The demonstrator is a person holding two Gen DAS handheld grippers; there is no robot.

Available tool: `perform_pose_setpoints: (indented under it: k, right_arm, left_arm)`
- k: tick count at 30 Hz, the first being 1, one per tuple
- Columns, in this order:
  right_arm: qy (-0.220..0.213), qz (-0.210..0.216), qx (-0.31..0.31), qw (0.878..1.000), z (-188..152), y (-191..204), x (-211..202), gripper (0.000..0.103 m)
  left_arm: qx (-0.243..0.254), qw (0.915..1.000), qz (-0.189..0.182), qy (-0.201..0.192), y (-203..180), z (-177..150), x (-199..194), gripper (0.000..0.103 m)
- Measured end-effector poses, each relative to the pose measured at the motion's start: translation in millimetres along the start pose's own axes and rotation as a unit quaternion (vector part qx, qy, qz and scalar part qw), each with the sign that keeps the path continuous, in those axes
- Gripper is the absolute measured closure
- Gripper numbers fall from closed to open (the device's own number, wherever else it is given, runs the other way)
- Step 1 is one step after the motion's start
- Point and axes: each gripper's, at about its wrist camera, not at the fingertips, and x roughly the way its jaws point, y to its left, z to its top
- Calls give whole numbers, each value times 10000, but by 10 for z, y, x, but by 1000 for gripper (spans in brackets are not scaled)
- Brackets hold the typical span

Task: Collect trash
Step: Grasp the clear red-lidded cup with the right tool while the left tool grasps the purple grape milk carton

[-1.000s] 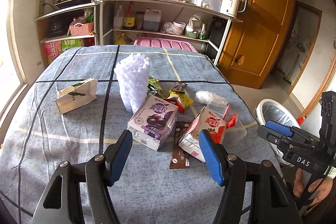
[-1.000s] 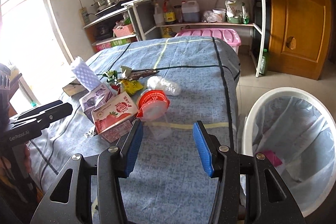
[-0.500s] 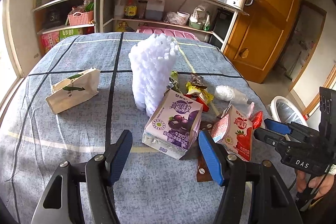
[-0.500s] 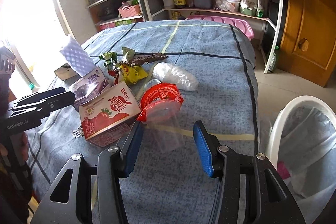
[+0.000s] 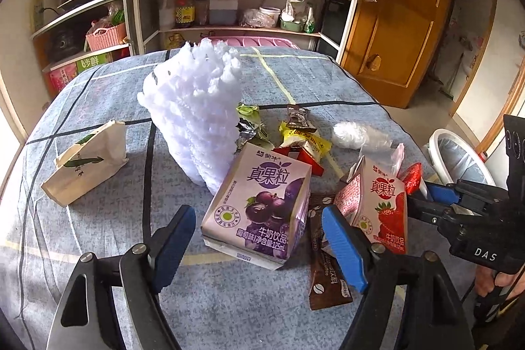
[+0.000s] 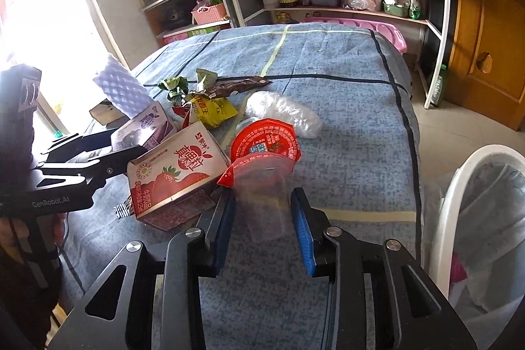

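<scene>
On the blue checked worktop (image 5: 98, 251) a heap of trash lies beside the white bin (image 6: 466, 205). The left gripper (image 5: 259, 248), jaws just widened, straddles the purple milk carton (image 5: 262, 202) without touching. The right gripper (image 6: 262, 218), jaws just narrowed, brackets the clear plastic cup (image 6: 265, 205); contact unclear.

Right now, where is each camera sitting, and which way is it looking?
Left wrist: rides the left gripper, facing down over the purple milk carton; the right gripper and a hand show at right.
Right wrist: rides the right gripper, facing the clear plastic cup between its pads, bin at right; the left gripper shows at left.
Both see the strawberry carton.
</scene>
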Motion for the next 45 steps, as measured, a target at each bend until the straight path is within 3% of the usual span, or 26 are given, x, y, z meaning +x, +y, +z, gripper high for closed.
perform_pose_setpoints:
  k: [3, 8, 17, 37, 45]
  right_arm:
    - [-47, -9, 21, 10000, -8, -2, -17, 70]
    - [-100, 31, 109, 9999, -12, -36, -45, 72]
    - [-176, 96, 188, 9996, -29, -35, -96, 72]
    - [-669, 161, 326, 9971, -142, -53, -543, 72]
    - [-961, -11, 452, 9943, -200, -213, -884, 72]
  left_arm:
    - [-15, 10000, 28, 2, 8, -1, 17, 26]
    - [32, 9999, 18, 139, 7, -6, 84, 37]
    - [93, 9999, 85, 77, -52, -22, 40, 38]
    - [103, 9987, -46, -497, -261, -58, -551, 38]
    - [376, 9953, -412, -790, -613, 52, -788, 38]
